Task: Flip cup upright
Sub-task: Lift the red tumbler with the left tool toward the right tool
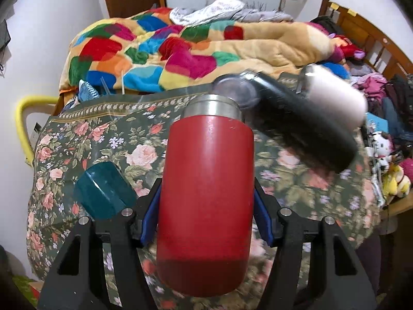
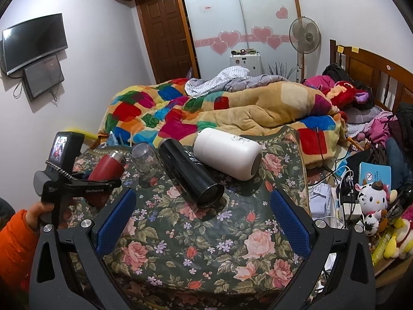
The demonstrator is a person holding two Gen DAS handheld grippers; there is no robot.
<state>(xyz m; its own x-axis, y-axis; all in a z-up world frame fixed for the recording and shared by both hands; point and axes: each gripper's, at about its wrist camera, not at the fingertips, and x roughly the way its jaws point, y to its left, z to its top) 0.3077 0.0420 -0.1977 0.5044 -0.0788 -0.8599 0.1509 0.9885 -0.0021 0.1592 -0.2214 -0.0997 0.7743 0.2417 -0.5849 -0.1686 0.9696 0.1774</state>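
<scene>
My left gripper [image 1: 206, 201] is shut on a red cup with a steel rim [image 1: 206, 193], gripping its body from both sides. In the right wrist view the red cup [image 2: 107, 168] is tilted in that gripper above the table's left side, rim pointing up and right. A black cup [image 2: 191, 171] and a white cup [image 2: 227, 153] lie on their sides on the floral tablecloth [image 2: 201, 237]. A clear glass cup [image 2: 144, 160] stands between the red and black cups. My right gripper [image 2: 202, 222] is open and empty over the table's near part.
A teal cup [image 1: 104, 191] lies on the cloth left of the red cup. A bed with a colourful blanket [image 2: 206, 111] lies beyond the table. Plush toys and cables [image 2: 369, 201] crowd the right side. A yellow chair frame [image 1: 22, 124] is at the left.
</scene>
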